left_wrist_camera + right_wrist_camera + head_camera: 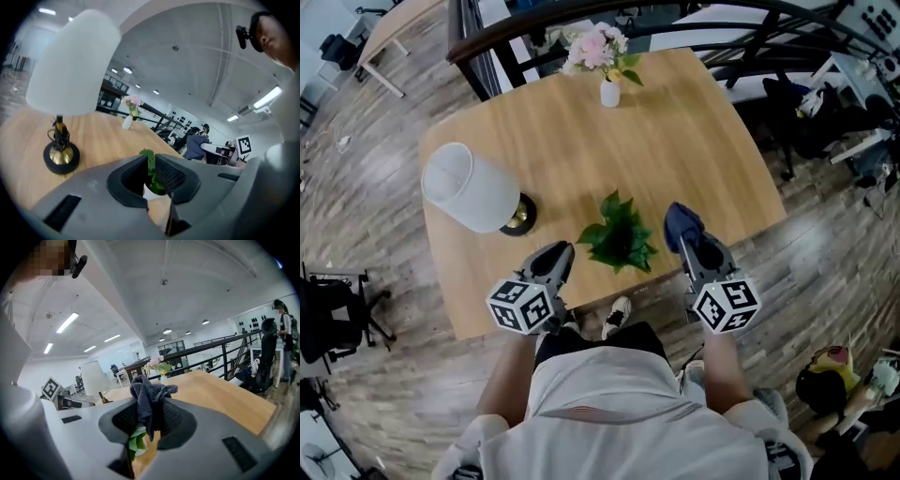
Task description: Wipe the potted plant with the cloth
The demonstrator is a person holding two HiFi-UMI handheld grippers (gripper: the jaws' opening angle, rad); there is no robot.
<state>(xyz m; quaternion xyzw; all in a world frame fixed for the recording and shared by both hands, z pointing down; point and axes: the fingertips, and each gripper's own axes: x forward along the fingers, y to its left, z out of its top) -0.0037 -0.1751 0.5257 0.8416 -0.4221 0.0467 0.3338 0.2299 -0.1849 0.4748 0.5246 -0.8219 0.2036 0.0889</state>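
- L gripper [560, 255] is hovering just left of the potted plant [619, 234]. Its jaws are pressing together w/ only a slit left. A green leaf is showing thru the slit; can't tell if it's touching.
- R gripper [686, 242] is pinching a dark cloth [682, 223]. The cloth is bunching up above the jaws, just right of the plant.
- Plant is sitting btwn both grippers, near the front edge of the worktop [675, 131].
- Lamp [473, 187] w/ white shade is standing at left, flower vase [609, 92] at the far edge.

Wooden table [675, 141], grey plank floor [375, 187], black railing [534, 28], white lamp [469, 187], ceiling strip lights [68, 322]
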